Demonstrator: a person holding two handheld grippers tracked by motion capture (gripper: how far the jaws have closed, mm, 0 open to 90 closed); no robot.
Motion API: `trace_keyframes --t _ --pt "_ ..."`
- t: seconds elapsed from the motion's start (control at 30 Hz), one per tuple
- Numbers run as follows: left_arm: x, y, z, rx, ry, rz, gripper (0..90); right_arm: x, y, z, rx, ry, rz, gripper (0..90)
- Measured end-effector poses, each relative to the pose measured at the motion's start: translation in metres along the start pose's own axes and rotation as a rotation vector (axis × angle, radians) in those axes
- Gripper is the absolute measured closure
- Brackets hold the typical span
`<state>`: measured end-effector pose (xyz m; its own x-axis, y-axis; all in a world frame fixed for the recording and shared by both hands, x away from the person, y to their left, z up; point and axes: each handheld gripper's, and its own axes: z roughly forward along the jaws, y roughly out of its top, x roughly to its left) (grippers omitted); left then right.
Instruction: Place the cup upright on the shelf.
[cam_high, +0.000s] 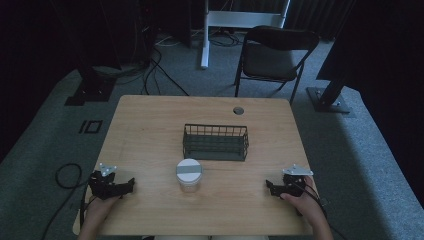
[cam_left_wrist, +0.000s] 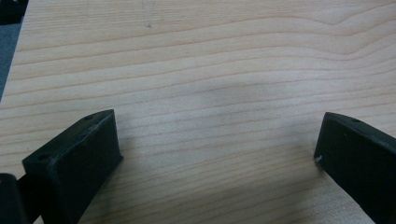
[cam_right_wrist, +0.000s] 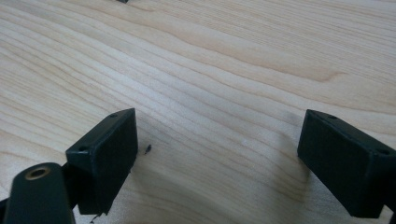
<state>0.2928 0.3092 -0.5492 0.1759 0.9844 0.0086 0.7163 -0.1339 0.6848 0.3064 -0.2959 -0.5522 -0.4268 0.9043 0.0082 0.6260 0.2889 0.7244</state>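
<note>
A clear jar with a grey-banded white lid (cam_high: 189, 174) stands on the wooden table (cam_high: 150, 130), near its front middle. Behind it sits a dark wire basket (cam_high: 215, 142). My left gripper (cam_high: 129, 184) rests on the table at the front left, held by a hand and pointing toward the jar. My right gripper (cam_high: 270, 186) rests at the front right and points left. In the left gripper view the left gripper (cam_left_wrist: 217, 140) stands open over bare wood. In the right gripper view the right gripper (cam_right_wrist: 217, 140) is also open with only wood between its jaws.
A round cable hole (cam_high: 238, 110) lies near the table's far edge. A black folding chair (cam_high: 272, 55) stands beyond the table, and cables (cam_high: 65, 175) trail on the grey carpet at the left.
</note>
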Motion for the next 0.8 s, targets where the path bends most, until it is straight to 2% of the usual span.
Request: trace_keyframes --t 0.8 --pt "-0.0002 -0.0006 -0.0004 0.0 0.001 -0.001 0.3 -0.0004 0.0 0.0 -0.001 0.002 -0.001 12.0"
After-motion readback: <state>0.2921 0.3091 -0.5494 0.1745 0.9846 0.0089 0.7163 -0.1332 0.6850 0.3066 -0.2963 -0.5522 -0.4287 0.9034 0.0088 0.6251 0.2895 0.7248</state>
